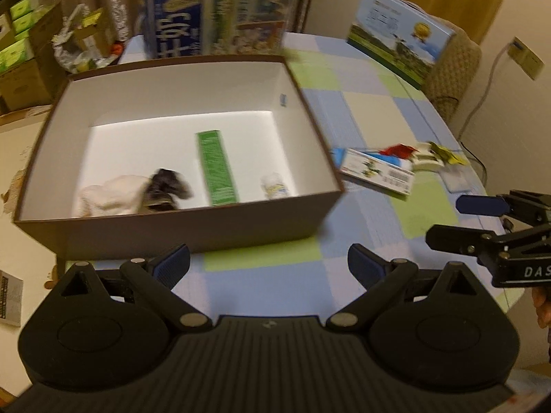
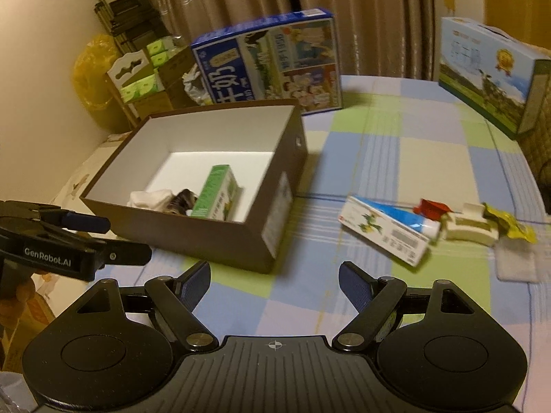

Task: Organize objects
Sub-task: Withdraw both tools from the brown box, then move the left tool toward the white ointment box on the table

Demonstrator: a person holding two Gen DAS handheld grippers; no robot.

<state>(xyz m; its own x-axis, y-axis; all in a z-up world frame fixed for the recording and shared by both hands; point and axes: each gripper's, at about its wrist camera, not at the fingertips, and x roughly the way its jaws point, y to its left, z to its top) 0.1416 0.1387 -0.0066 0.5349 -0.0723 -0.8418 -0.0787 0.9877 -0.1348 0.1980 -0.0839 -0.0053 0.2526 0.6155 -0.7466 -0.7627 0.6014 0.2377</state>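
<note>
The white-and-blue flat toothpaste carton [image 2: 385, 229] lies on the checked blue-and-green cloth-covered surface [image 2: 396, 158], ahead and to the right of the right hand-held gripper [image 2: 274, 282], whose jaws are spread wide and empty. Its long axis runs slantwise — near end toward the gripper's right, far end up-left toward the brown open cardboard box [image 2: 275, 206]. The left hand-held gripper [image 1: 268, 265], also spread and empty, sits in front of the box, well apart from the carton — so the right one is the nearer, I judge.
</note>
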